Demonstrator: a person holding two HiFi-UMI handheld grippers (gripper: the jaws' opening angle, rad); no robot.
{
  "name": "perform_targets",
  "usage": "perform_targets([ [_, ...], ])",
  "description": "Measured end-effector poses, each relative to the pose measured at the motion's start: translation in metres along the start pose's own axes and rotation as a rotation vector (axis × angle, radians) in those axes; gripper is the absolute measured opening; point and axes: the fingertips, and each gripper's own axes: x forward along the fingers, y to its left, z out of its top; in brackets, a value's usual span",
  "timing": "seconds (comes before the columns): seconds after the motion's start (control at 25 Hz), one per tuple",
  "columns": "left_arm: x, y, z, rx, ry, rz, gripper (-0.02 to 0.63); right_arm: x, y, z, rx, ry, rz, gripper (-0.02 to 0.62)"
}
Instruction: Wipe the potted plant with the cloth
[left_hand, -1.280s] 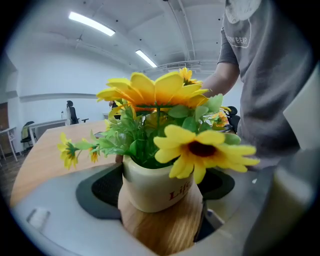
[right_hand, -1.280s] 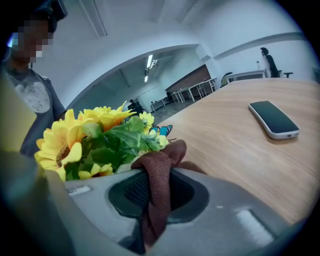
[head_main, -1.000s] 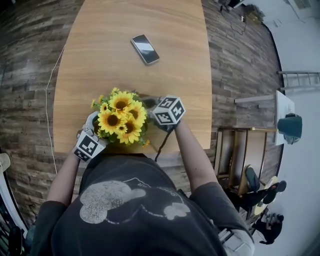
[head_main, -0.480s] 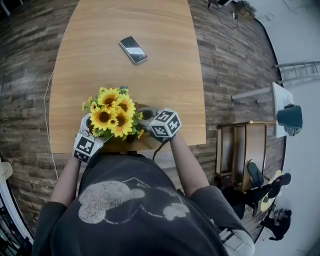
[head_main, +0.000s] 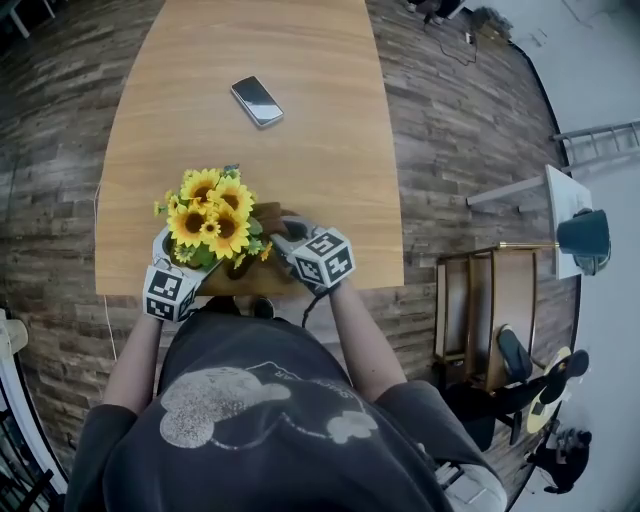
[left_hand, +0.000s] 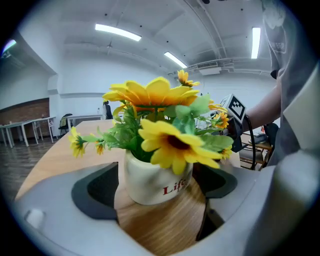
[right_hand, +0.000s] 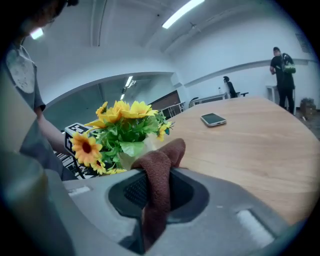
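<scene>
A bunch of yellow sunflowers stands in a white pot with red lettering, near the front edge of the wooden table. My left gripper reaches round the pot from the left. Its jaws have just been opening, and the pot stands between them with a gap on the left side, so the left gripper is open. My right gripper is shut on a brown cloth, whose folded end sticks up just beside the plant on its right. The right gripper points toward the leaves.
A black phone lies farther back on the table, also visible as the phone. The table's front edge runs just behind both grippers. A chair stands on the wooden floor to the right. A person stands far off.
The right gripper with the cloth has drawn back from the flowers toward the table's front edge. The left gripper has turned a little at the pot. The head view has shifted.
</scene>
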Motion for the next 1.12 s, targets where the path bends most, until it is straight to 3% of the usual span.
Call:
perform_targets([
  [0.16,-0.021,-0.007,-0.003,-0.068,-0.033,0.095,0.526,-0.034,-0.013,0.005,0.025,-0.096,-0.068,0.049],
  [0.36,-0.045,-0.031,0.002,-0.097,-0.079,0.166,0.463,-0.070,-0.018,0.003,0.031,-0.172,-0.066,0.049],
  [0.68,-0.062,-0.061,0.010,-0.115,-0.137,0.169,0.423,-0.092,-0.006,-0.035,0.103,-0.196,-0.046,0.049],
  [0.88,-0.070,-0.065,0.016,-0.149,-0.191,0.168,0.386,-0.101,-0.006,-0.038,0.146,-0.245,-0.081,0.049],
  [1.12,-0.113,-0.078,0.001,-0.131,-0.214,0.156,0.359,-0.094,0.037,-0.050,0.121,-0.227,-0.105,0.049],
])
